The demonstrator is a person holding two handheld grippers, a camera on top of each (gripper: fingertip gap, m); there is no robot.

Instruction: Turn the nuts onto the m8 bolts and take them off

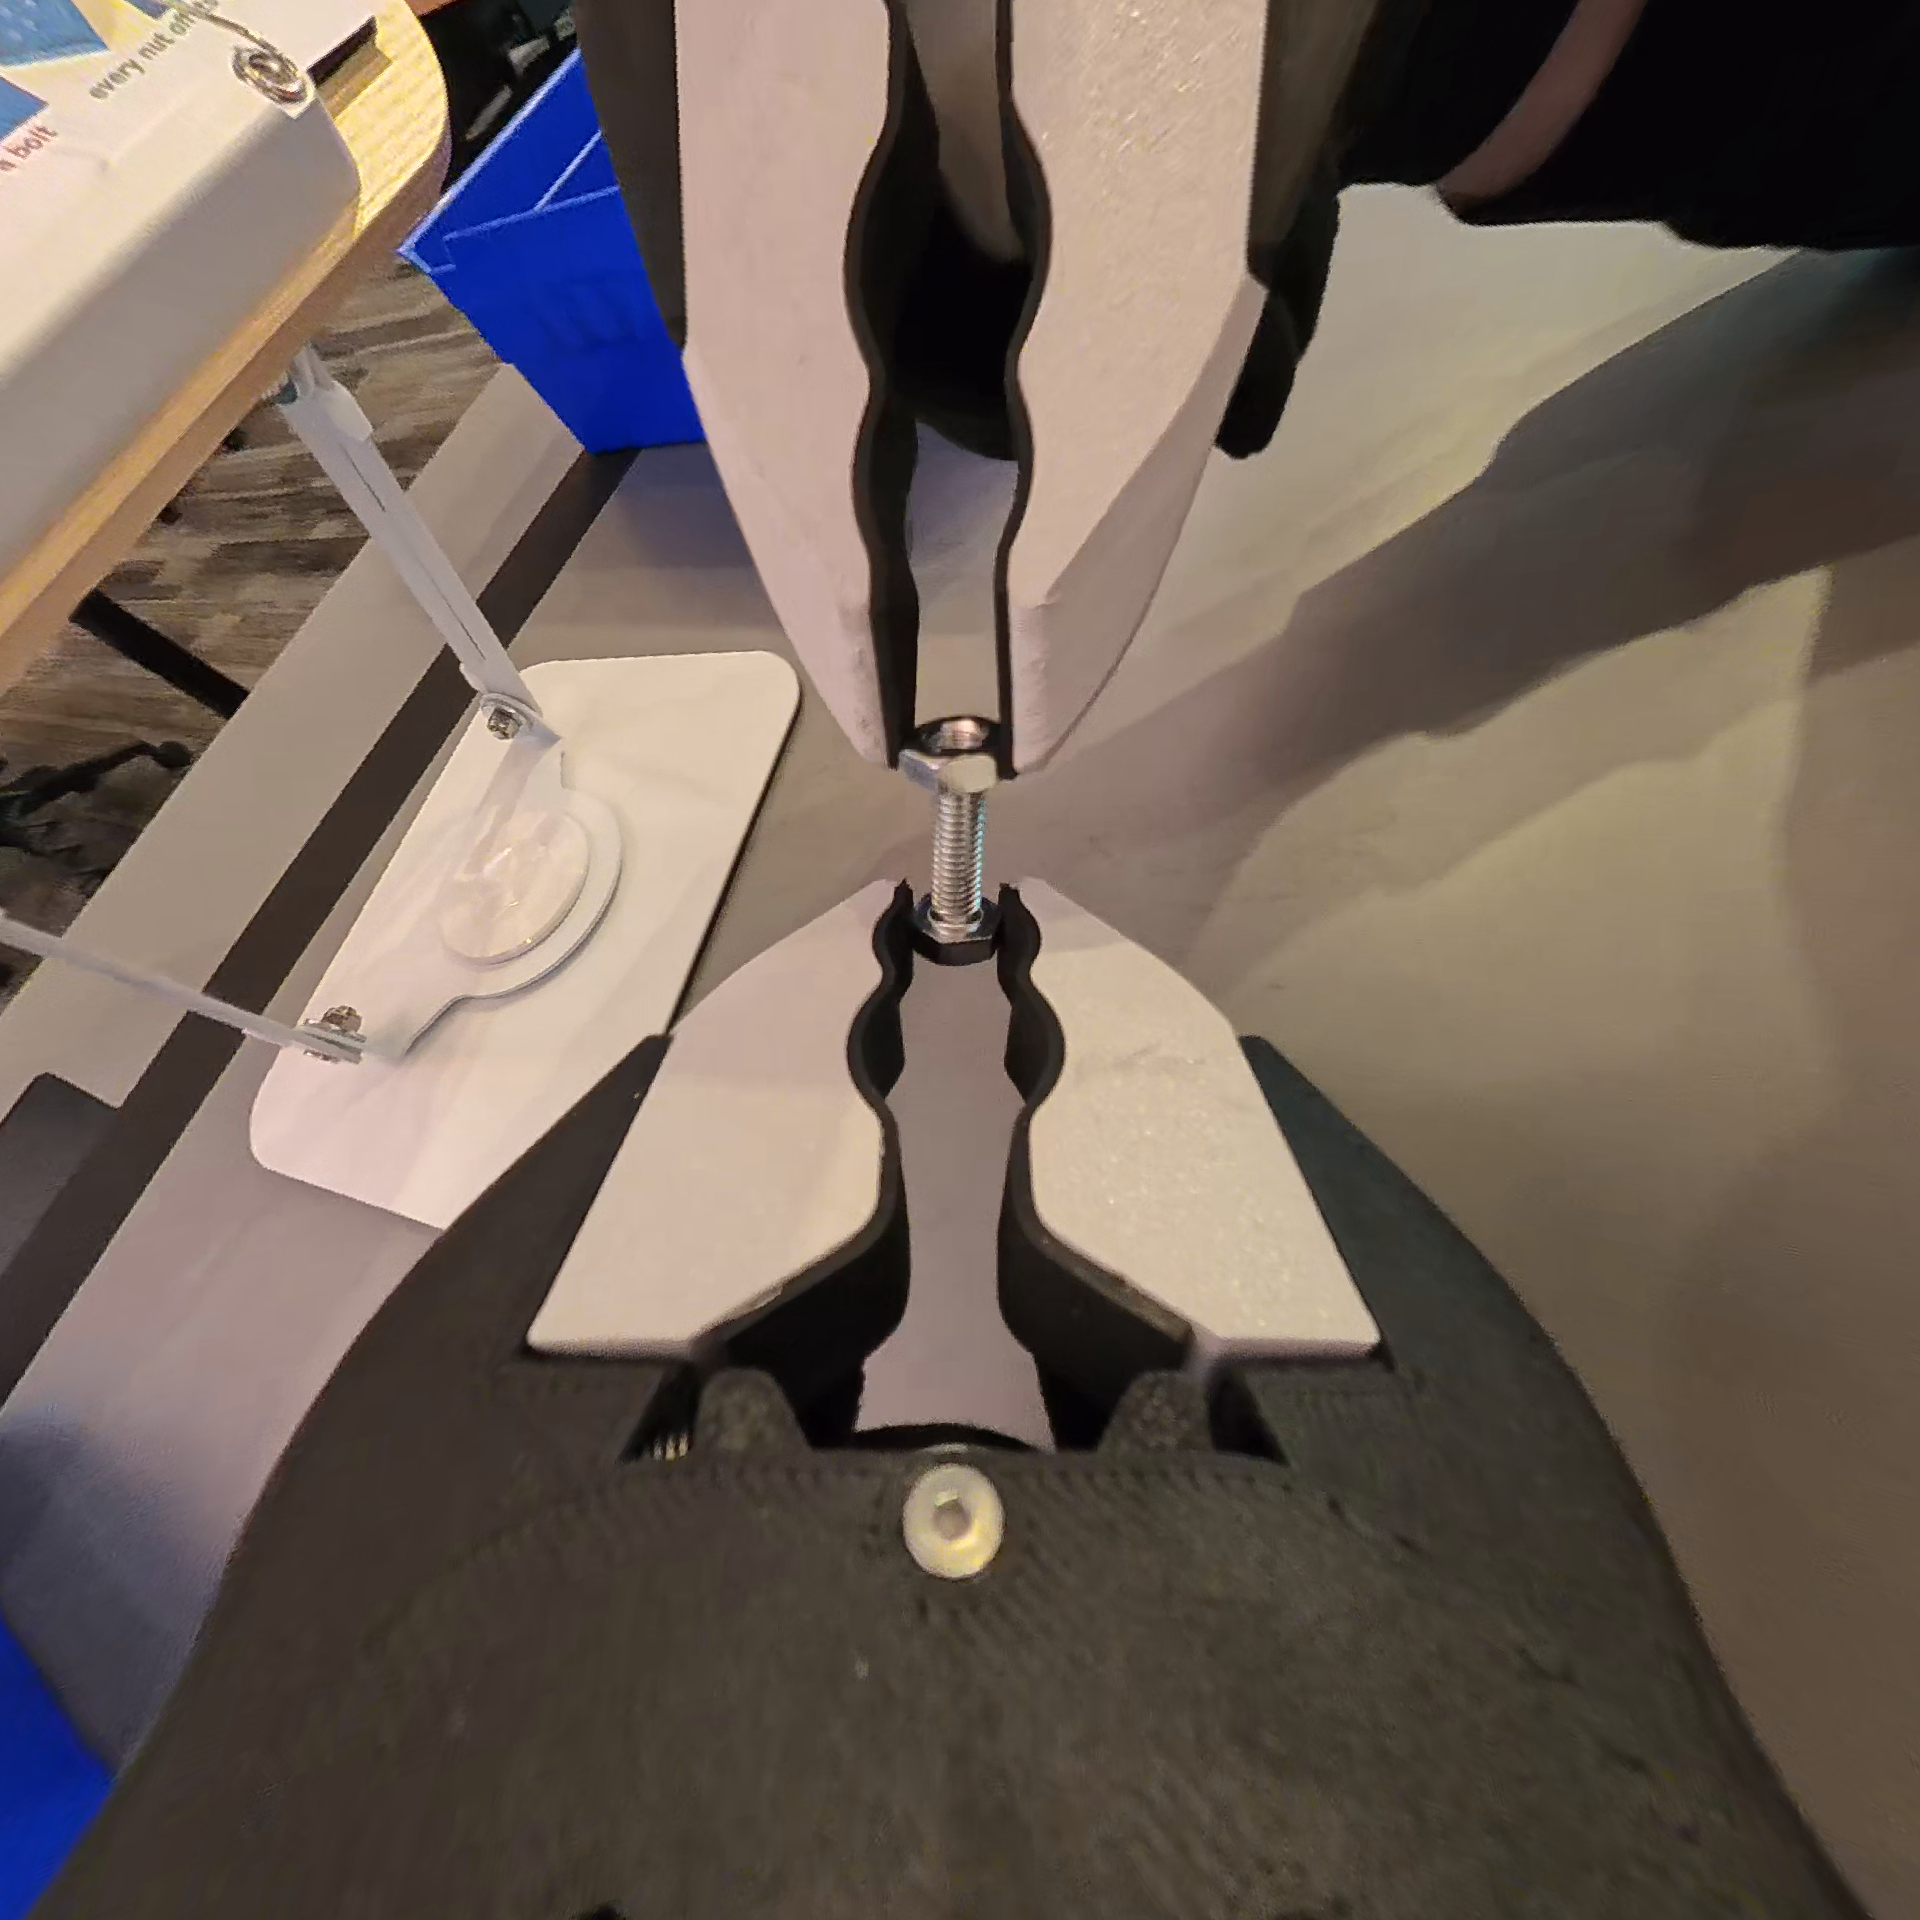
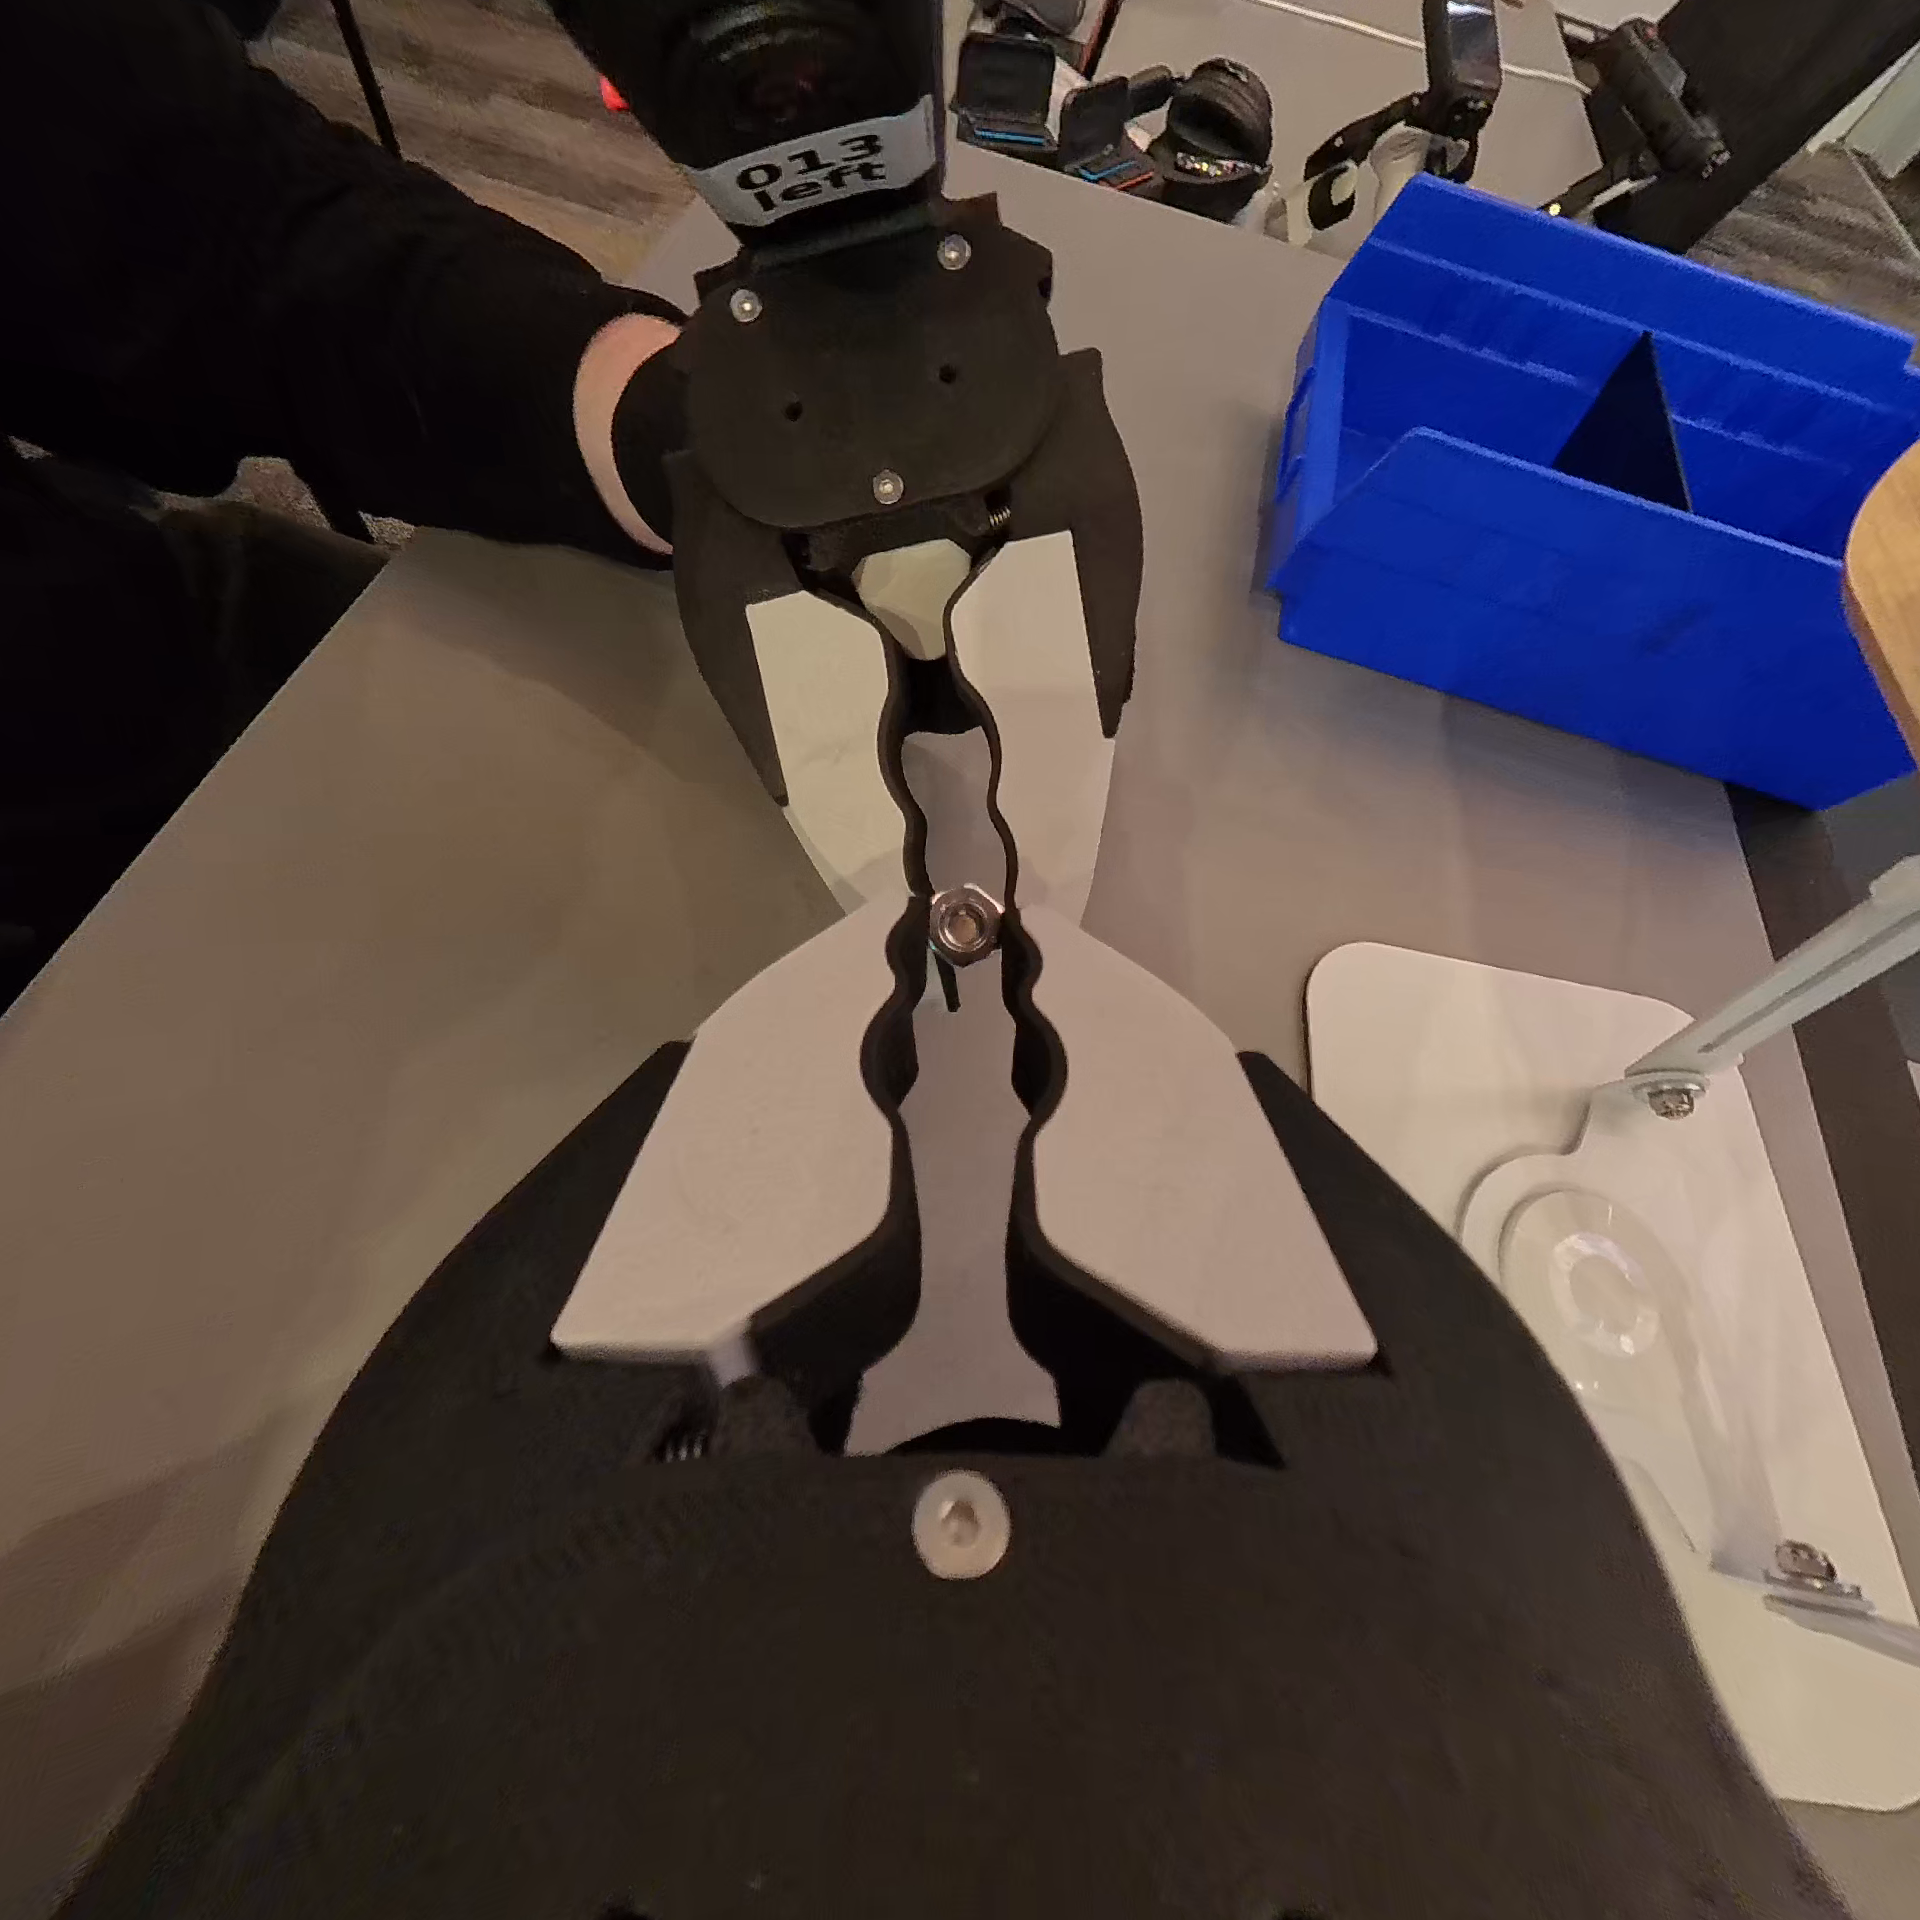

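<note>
Presently on hand, left to right:

- Left gripper: fingers narrowly parted and clamped on the hex head of the bolt, black wavy pads pressing its flats. If you ease off here, the bolt will likely spin with the nut and no thread will advance.
- M8 bolt: bright, finely threaded steel, held in the air between your two grippers above the grey table. Tilt it off axis and you risk cross-threading.
- Nut: shiny hexagon sitting at the bolt's tip, its bore showing. Smooth flats could slip from the pads and drop.
- Right gripper: fingers nearly together, pinching the nut on two flats; pale, matte finger bodies.
- Blue bin: rigid moulded plastic, well apart to the right.
</note>
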